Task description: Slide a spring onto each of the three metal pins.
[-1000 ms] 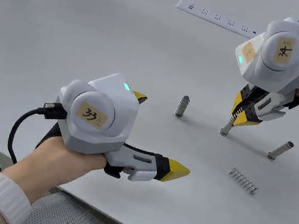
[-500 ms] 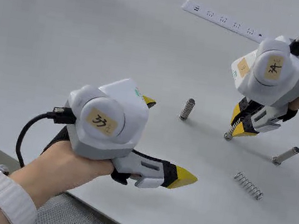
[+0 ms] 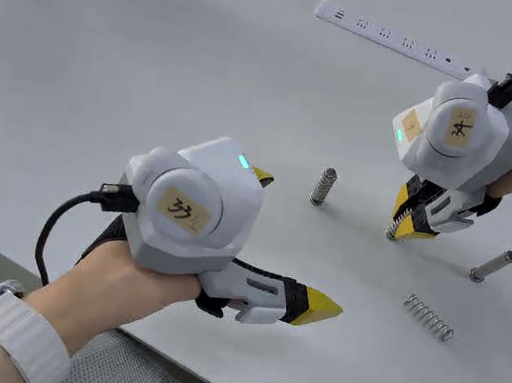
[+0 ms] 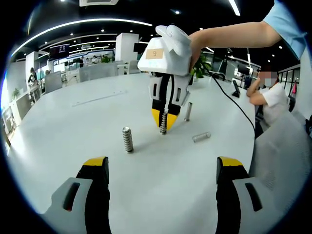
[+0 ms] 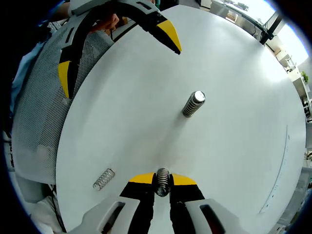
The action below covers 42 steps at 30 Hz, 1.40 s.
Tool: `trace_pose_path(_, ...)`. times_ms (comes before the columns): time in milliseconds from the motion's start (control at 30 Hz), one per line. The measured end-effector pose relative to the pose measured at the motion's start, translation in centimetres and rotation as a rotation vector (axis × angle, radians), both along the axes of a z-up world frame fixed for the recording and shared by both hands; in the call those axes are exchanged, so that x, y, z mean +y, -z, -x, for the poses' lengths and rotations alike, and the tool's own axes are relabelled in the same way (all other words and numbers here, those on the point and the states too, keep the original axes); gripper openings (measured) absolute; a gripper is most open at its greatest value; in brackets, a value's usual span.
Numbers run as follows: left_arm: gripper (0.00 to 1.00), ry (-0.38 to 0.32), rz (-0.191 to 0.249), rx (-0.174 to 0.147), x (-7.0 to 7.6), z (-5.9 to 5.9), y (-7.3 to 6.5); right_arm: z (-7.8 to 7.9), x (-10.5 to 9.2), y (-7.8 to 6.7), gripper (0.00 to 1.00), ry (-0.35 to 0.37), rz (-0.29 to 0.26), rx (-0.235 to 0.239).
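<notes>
My right gripper (image 3: 405,227) (image 5: 162,178) is shut on a spring (image 5: 162,181) (image 4: 163,127), held tip-down over a metal pin (image 3: 392,232) that stands on the white table. A second pin carrying a spring (image 3: 322,186) (image 5: 194,103) (image 4: 127,139) stands upright to its left. A bare pin (image 3: 492,266) (image 4: 187,111) stands to the right, with a loose spring (image 3: 428,316) (image 5: 103,179) (image 4: 201,137) lying flat near it. My left gripper (image 3: 293,243) (image 4: 161,163) hovers open near the table's front edge, nothing between its jaws.
A white power strip (image 3: 394,39) lies at the far side of the table (image 3: 142,49). The table's near edge runs just below the left gripper, with a grey mesh chair (image 3: 123,374) under it. A person (image 4: 270,97) sits in the background.
The right gripper has sunk a little, bringing its spring lower over the pin. The left gripper has stayed about where it was; the head camera shifted slightly.
</notes>
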<state>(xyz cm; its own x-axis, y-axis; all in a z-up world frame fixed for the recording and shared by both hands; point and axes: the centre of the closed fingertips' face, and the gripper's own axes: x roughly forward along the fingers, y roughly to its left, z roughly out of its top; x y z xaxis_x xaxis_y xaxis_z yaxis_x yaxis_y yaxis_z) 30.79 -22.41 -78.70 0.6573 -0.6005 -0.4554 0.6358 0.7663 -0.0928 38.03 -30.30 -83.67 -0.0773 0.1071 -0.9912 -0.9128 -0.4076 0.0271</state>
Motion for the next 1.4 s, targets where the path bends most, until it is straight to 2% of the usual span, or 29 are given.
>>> trace_pose_path(467, 0.9, 0.007, -0.003, -0.002, -0.1, 0.1, 0.0, -0.2, -0.1, 0.1, 0.08, 0.021, -0.008, 0.008)
trace_pose_path(567, 0.9, 0.009, -0.005, -0.002, -0.2, 0.1, 0.0, -0.3, -0.1, 0.2, 0.11, 0.026, -0.012, 0.015)
trace_pose_path(767, 0.9, 0.005, -0.002, -0.005, -0.1, 0.0, -0.1, 0.1, 0.1, -0.1, 0.27, 0.037, -0.037, 0.01)
trace_pose_path(967, 0.9, 0.008, -0.003, -0.003, -0.2, 0.1, 0.0, -0.4, 0.2, 0.0, 0.52, 0.048, -0.059, 0.005)
trace_pose_path(1133, 0.9, 0.01, -0.005, -0.003, -0.3, 0.2, 0.0, -0.4, 0.2, -0.4, 0.66, 0.07, -0.078, 0.004)
trace_pose_path(1400, 0.9, -0.004, 0.016, 0.001, -0.1, 0.1, -0.3, 0.0, 0.2, -1.1, 0.92, 0.098, -0.138, -0.031)
